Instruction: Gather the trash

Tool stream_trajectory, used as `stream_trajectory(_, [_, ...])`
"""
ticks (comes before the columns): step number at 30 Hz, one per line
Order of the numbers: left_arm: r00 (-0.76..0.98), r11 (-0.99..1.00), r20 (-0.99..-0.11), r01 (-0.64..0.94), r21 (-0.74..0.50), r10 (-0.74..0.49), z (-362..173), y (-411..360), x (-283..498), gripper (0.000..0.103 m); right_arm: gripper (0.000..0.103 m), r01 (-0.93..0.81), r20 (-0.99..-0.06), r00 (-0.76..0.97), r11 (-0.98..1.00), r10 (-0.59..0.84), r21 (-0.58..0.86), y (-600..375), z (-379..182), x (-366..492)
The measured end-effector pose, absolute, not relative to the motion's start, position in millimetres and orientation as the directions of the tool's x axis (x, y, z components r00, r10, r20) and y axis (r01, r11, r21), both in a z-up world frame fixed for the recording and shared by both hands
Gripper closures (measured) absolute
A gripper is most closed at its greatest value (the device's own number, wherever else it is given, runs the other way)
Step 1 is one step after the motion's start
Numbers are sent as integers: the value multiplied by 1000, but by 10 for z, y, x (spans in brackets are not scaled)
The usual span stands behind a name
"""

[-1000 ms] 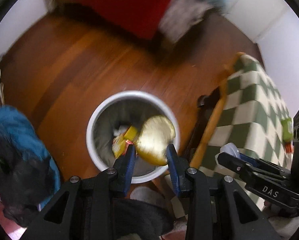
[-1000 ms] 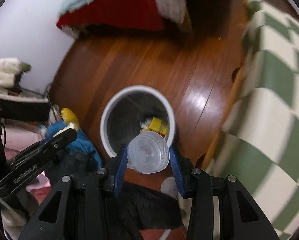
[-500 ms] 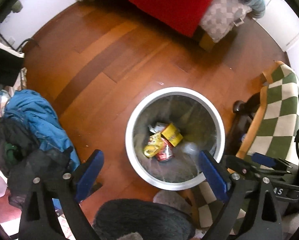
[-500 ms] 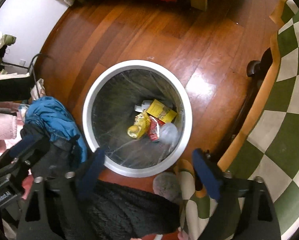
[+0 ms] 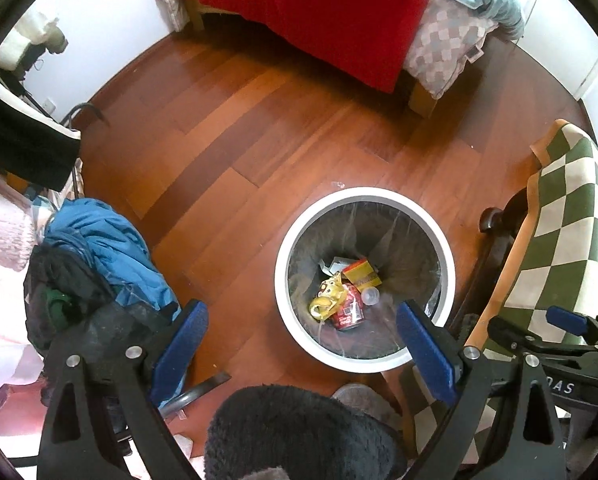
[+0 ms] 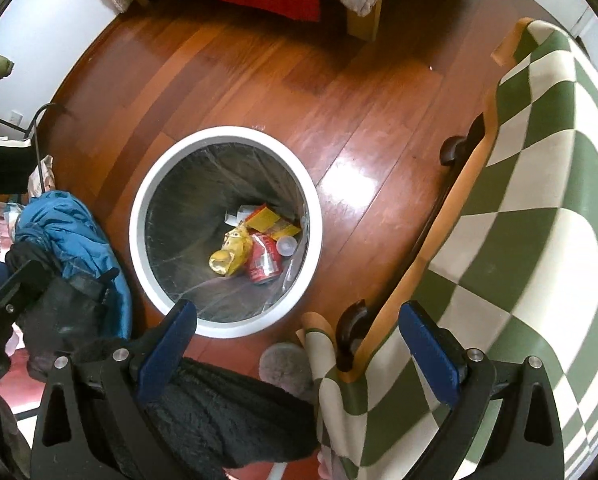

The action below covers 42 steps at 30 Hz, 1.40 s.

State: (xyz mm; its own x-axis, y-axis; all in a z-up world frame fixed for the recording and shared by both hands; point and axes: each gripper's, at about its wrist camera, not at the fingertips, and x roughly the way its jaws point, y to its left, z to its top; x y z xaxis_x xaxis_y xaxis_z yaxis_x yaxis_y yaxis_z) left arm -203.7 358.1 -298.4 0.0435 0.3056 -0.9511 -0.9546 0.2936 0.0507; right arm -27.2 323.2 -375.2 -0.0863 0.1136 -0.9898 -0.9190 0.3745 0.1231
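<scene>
A white round trash bin [image 5: 285, 256] with a clear liner stands on the wood floor; it also shows in the right wrist view [image 6: 139, 216]. Inside lie a yellow snack bag [image 5: 326, 298], a red can [image 5: 349, 312], a yellow box [image 5: 361, 274], a clear plastic cup [image 5: 370, 294] and white paper. The same trash shows in the right wrist view: bag [image 6: 229, 254], can [image 6: 263, 264], cup [image 6: 287, 245]. My left gripper [image 5: 301, 344] is open and empty above the bin's near rim. My right gripper [image 6: 297, 346] is open and empty, above the bin's near right side.
A green-and-white checked cloth [image 6: 539, 200] hangs over a chair on the right. A blue jacket [image 5: 107, 248] and dark clothes lie on the floor at left. A bed with a red cover [image 5: 319, 16] stands at the back. A black fuzzy slipper [image 5: 299, 436] is below the grippers.
Both grippers opened. The gold wrapper left the left gripper and the clear cup left the right one; the cup now lies in the bin. Both grippers rose higher above it.
</scene>
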Motion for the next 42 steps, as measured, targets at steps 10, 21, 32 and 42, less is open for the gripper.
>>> stream_trajectory(10, [93, 295, -926, -955, 21, 366, -2505, 3316, -2096, 7, 1, -917, -970, -85, 364, 226, 165, 2951, -3018, -275])
stream_trajectory(21, [140, 332, -861, -942, 36, 489, -1707, 2911, -1921, 7, 1, -878, -907, -171, 358, 386, 318, 2489, -2142, -141])
stream_trajectory(32, [293, 508, -836, -861, -21, 464, -1554, 2392, -613, 7, 1, -715, -813, -159, 503, 560, 486, 1325, -1588, 995])
stream_trajectory(42, [286, 695, -901, -719, 24, 327, -2410, 1362, 1421, 7, 1, -591, -965, 94, 793, 246, 145, -268, -2187, 3029])
